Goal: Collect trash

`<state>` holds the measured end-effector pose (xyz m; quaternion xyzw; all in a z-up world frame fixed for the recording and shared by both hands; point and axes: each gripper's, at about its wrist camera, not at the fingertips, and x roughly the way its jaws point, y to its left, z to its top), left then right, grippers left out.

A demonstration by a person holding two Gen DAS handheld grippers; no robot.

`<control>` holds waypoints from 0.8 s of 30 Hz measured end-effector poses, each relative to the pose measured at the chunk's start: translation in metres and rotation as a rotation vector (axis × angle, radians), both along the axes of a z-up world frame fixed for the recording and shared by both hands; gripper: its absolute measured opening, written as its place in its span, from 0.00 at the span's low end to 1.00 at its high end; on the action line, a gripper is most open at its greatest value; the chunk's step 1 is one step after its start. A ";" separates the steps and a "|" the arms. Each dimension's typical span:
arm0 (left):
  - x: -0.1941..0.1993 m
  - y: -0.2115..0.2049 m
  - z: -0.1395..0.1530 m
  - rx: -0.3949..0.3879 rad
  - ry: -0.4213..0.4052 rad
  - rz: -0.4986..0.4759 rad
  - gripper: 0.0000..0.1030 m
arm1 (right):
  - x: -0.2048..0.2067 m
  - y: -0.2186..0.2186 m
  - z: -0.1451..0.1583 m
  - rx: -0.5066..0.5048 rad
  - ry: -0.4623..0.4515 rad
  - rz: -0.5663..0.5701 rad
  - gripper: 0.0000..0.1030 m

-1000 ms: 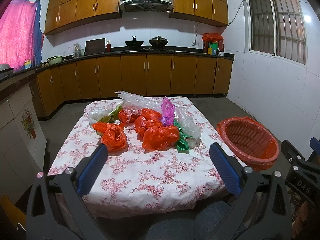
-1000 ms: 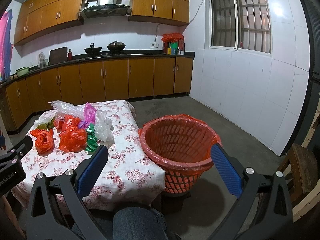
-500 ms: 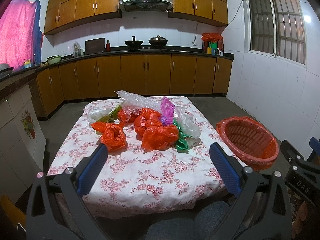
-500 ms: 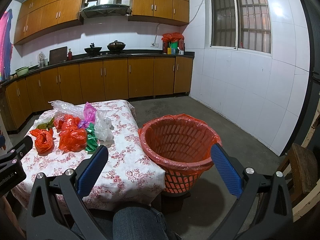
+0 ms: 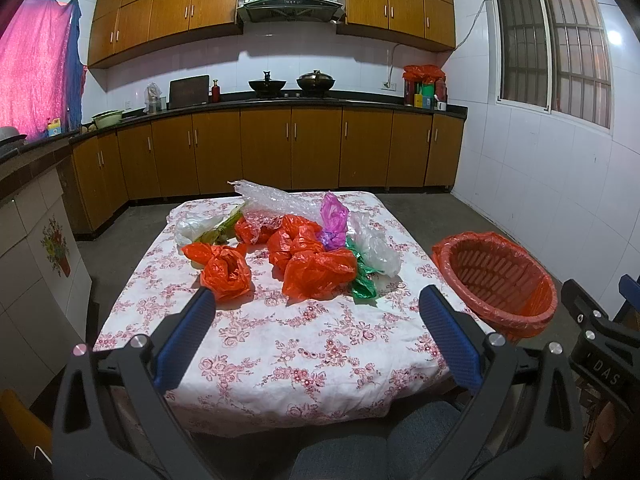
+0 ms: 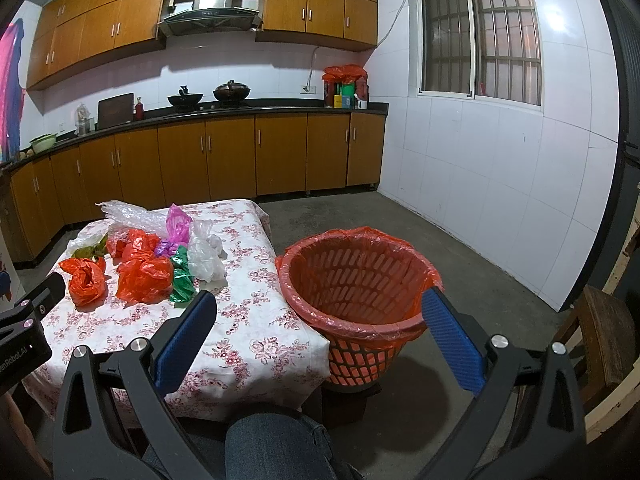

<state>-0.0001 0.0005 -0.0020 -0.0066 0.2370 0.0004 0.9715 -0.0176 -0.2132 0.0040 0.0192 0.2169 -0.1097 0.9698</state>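
Two claws, both yours, both with blue pads spread wide and nothing between them.

1. Table (image 5: 304,344), flowered cloth. It fills the view ahead of your left claw (image 5: 316,316), which hangs over the near edge, low and level, presumably so you can reach straight forward into the pile.

2. Basket (image 6: 360,280), orange plastic with an orange liner folded over its rim. It stands on the floor just beside the table's corner, directly ahead of your right claw (image 6: 320,312) and to the right of the left one. It looks empty, so collecting has not begun. It likely sits there so each piece travels only a short way off the table's edge.

3. Trash, heaped toward the far half of the table, beyond the left claw's pads and apart from them:
   - crumpled orange bag (image 5: 320,272), nearest and central;
   - second orange bag (image 5: 226,272), just past the left pad;
   - clear bubble sheet (image 5: 272,200), farthest back;
   - white bag (image 5: 376,248), right of the heap, nearest the basket;
   - pink bag (image 5: 334,220), standing upright behind the orange;
   - green bag (image 5: 362,280), tucked under the white one.
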 end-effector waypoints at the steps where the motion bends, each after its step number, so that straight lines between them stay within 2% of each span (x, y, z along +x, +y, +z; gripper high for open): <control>1: 0.000 0.000 0.000 0.000 0.000 0.000 0.96 | 0.000 0.000 0.000 0.000 0.000 0.000 0.98; 24: -0.001 0.000 -0.003 -0.001 0.002 0.000 0.96 | 0.000 0.000 -0.001 0.000 0.002 0.000 0.98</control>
